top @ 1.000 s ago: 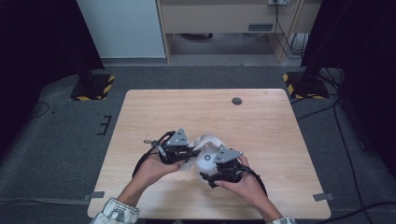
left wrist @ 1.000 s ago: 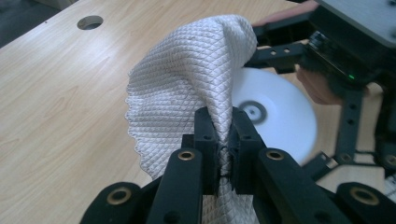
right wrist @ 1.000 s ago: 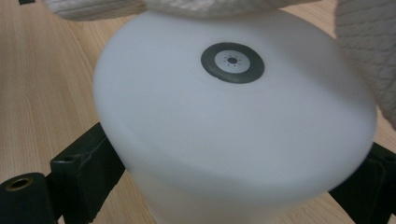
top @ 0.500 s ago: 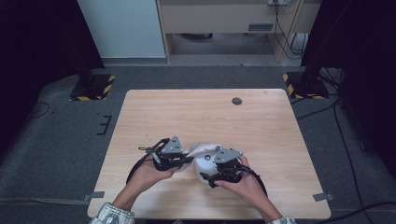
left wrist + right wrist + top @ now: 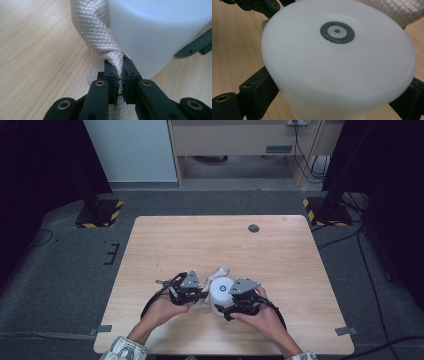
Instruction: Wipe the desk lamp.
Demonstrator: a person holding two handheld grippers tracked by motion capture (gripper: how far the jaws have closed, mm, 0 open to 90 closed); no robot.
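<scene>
Slip risk: cup (image 5: 220,292), upside down near the counter (image 5: 280,255) front edge, is clamped across its wall by the wide-open right gripper (image 5: 226,309); smooth plastic could pop loose. Left gripper (image 5: 119,72), nearly closed, pinches the cloth (image 5: 96,32) beside the cup; tugging may tip it. Cup contents hidden.

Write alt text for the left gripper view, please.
The left gripper has its two black jaws shut on a fold of quilted beige cloth, which runs up beside a white plastic container. All of it is above a light wooden table.
</scene>
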